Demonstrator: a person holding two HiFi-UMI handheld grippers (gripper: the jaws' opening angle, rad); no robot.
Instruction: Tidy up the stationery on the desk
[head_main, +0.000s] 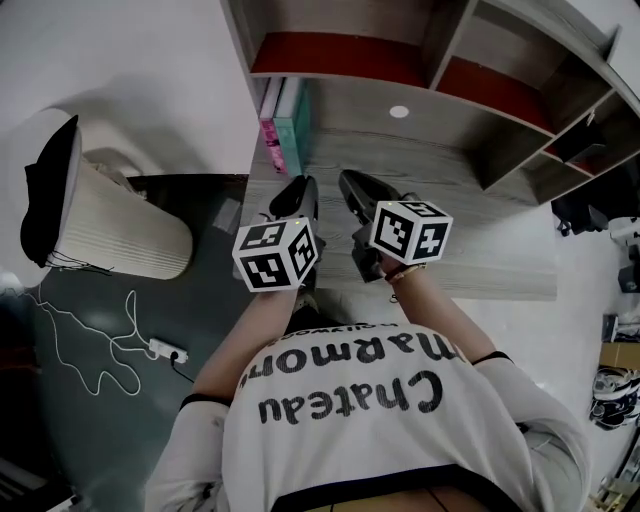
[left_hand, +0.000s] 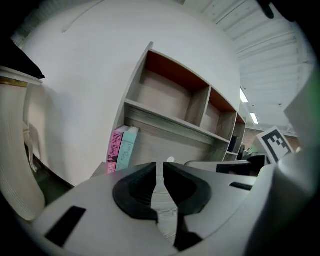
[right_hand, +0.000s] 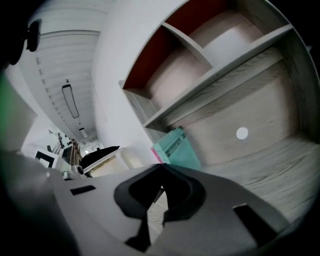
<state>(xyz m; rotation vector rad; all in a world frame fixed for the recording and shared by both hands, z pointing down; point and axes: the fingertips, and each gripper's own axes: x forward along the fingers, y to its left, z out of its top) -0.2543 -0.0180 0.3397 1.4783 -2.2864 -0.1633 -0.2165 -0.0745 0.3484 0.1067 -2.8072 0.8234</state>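
**Left gripper** (head_main: 296, 196): you hold it over the near edge of the desk (head_main: 480, 215). Its jaws stand a narrow slit apart with nothing between them.

**Right gripper** (head_main: 356, 188): just beside the left one, at its 3 o'clock. Its jaws are closed tip to tip and empty.

**Pink book** (head_main: 270, 128) and **teal book** (head_main: 289, 126): upright and touching, at 11 o'clock from your jaws. They probably stand at the left end of the shelf unit (head_main: 400, 62) so that they stay on end.

No other stationery shows, so the tidying looks finished, which would explain your idle grippers.

**Views:** only the head view shows the waste bin (head_main: 120, 228) at 9 o'clock. The left gripper view shows both spines. The right gripper view shows mostly the teal book.
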